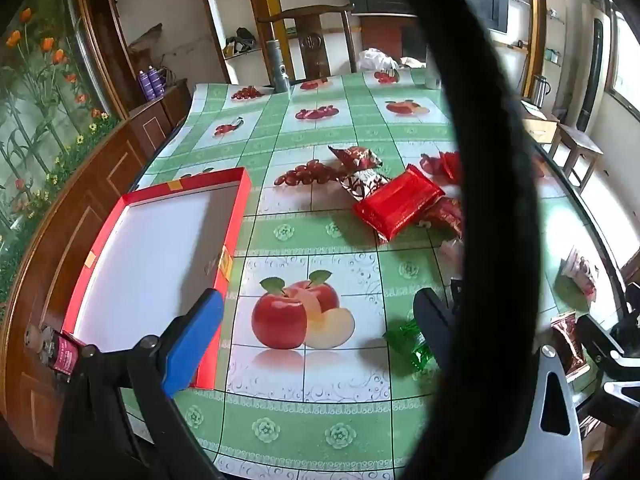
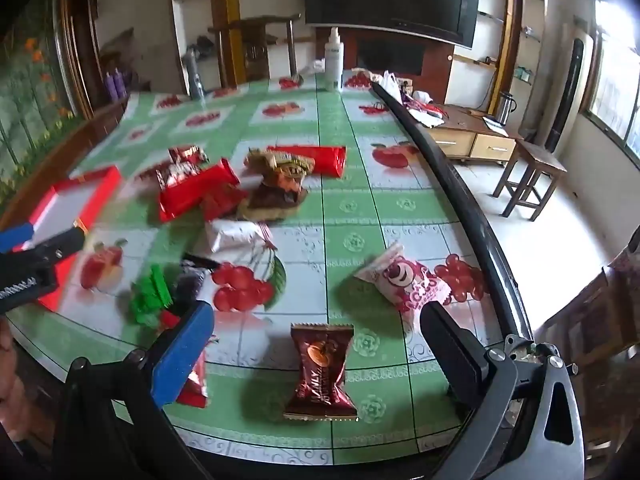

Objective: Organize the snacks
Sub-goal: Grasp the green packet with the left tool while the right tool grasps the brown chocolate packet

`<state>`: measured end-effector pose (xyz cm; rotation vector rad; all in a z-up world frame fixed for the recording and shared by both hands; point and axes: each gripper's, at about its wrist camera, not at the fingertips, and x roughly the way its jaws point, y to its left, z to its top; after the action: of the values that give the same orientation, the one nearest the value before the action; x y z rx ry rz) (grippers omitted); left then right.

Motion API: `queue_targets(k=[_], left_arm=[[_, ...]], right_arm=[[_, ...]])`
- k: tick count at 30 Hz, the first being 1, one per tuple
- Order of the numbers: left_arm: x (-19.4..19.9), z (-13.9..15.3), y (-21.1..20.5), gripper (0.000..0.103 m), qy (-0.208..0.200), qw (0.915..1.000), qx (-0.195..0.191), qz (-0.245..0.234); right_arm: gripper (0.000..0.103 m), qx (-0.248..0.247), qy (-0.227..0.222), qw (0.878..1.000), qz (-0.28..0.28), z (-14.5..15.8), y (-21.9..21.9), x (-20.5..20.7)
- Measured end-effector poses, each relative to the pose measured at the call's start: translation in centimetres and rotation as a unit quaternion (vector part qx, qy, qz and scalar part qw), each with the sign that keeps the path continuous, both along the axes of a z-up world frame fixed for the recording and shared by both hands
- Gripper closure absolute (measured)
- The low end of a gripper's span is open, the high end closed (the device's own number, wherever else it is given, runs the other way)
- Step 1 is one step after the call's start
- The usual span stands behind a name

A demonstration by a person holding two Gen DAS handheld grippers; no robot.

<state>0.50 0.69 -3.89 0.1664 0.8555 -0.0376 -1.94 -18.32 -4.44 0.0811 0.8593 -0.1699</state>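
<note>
Our right gripper (image 2: 316,344) hangs wide open over the brown candy packet (image 2: 322,372) lying on the desk (image 2: 360,208). It looks light, crinkly and slippery; we'd pinch its flat middle. Our left gripper (image 1: 320,320) is open, empty, near the red box (image 1: 160,248).

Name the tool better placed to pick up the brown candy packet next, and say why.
Right. The brown candy packet lies on the table between the open fingers of the right tool, nothing held. The left tool, also open, points toward the red box and green packet.
</note>
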Motion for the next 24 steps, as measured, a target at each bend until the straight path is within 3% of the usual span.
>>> queue_targets(k=[10, 24], left_arm=[[-0.2, -1.1, -1.2, 0.007, 0.020, 0.9996, 0.015, -0.013], [-0.3, -2.7, -1.1, 0.007, 0.042, 0.9981, 0.024, -0.038]], right_arm=[[0.000, -0.010, 0.013, 1.000, 0.004, -0.4, -0.2, 0.2], [0.000, 0.013, 0.019, 0.999, 0.028, -1.3, -0.8, -0.6]])
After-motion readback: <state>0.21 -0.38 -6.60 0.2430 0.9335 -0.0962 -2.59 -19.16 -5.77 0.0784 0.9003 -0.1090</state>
